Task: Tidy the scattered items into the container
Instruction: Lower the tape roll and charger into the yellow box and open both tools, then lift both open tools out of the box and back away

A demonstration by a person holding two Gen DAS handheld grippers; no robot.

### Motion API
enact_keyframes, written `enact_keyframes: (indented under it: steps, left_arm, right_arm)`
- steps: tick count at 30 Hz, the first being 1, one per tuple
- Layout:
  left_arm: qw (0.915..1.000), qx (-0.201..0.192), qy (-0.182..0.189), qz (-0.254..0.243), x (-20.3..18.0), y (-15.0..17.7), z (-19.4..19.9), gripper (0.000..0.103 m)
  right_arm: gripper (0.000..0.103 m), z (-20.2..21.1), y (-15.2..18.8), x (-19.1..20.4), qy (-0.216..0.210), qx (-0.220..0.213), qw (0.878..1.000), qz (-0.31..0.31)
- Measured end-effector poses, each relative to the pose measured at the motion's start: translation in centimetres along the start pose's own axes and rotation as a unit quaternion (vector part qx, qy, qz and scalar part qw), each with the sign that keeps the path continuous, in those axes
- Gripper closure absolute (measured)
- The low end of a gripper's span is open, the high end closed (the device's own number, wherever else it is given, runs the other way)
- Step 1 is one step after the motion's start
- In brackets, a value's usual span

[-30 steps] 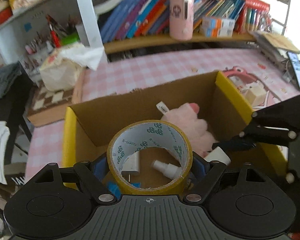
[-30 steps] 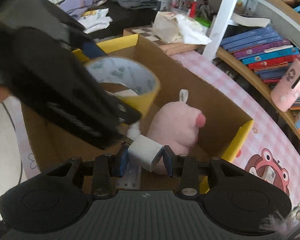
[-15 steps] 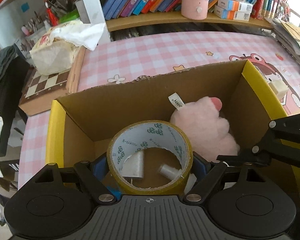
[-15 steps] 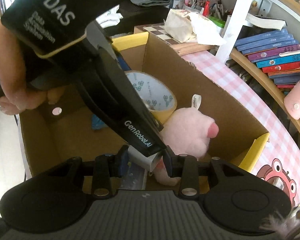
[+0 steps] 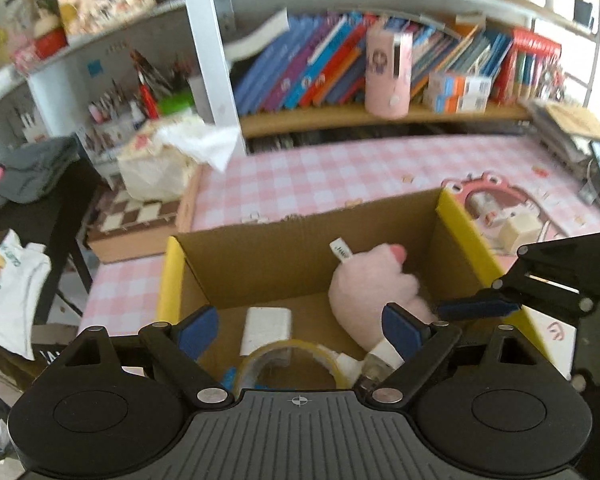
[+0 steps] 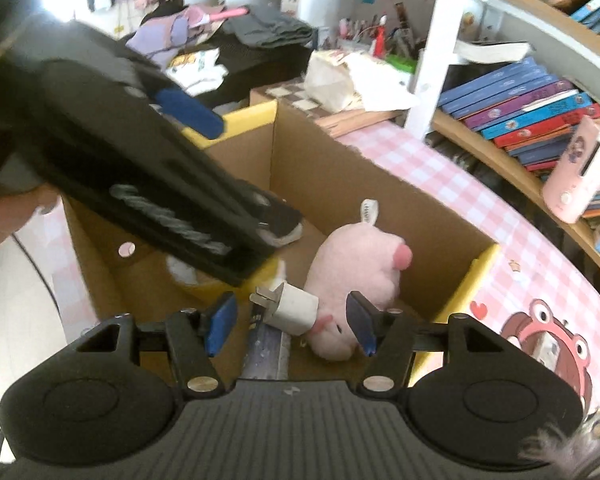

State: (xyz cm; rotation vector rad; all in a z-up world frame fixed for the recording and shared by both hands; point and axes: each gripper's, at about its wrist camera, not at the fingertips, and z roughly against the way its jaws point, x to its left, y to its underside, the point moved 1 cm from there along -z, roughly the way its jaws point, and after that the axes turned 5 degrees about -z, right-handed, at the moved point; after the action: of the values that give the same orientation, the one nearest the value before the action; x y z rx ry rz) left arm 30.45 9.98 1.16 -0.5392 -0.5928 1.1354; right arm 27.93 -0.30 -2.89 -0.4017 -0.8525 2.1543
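Note:
A cardboard box (image 5: 284, 256) with yellow flaps stands on the pink checked table; it also shows in the right wrist view (image 6: 340, 168). Inside lie a pink plush toy (image 5: 370, 292) (image 6: 358, 268), a white block (image 5: 266, 326) and a yellow tape roll (image 5: 296, 360). My left gripper (image 5: 300, 328) is open above the box, the tape roll lying loose below it. My right gripper (image 6: 288, 320) is open over the box; a white plug adapter (image 6: 292, 306) is between its jaws, free of both pads. The left gripper's body (image 6: 120, 168) crosses the right wrist view.
Bookshelves with books (image 5: 320, 72) and a pink canister (image 5: 388, 72) stand behind the table. A chessboard (image 5: 136, 216) with a tissue bag (image 5: 168, 160) sits left. A small white cube (image 5: 520, 230) lies on the table right of the box.
Both grippers have opened. The tape roll left the left gripper and dropped into the box. The white adapter is let go by the right gripper. The left gripper has tilted up.

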Motion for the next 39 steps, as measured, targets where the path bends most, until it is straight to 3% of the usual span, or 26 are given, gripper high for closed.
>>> enact_keyframes:
  steps: [14, 23, 31, 39]
  left_arm:
    - [0.9942, -0.085, -0.053, 0.04, -1.8, 5.6, 10.3, 0.009]
    - [0.9879, -0.11, -0.077, 0.078, -3.5, 11.2, 14.8, 0.008]
    - [0.9867, -0.11, -0.081, 0.088, -6.1, 14.8, 17.7, 0.008]
    - [0.9864, -0.098, -0.09, 0.097, -8.9, 17.2, 18.9, 0.003]
  right_arm:
    - [0.04, 8.3, 2.4, 3.2, 0.053, -0.097, 0.992, -0.054]
    - [0.032, 13.3, 6.9, 6.2, 0.109, -0.14, 0.98, -0.094]
    - [0.027, 16.7, 11.4, 8.0, 0.153, -0.14, 0.972, -0.111]
    - [0.006, 17.7, 15.1, 9.1, 0.183, -0.107, 0.967, -0.14]
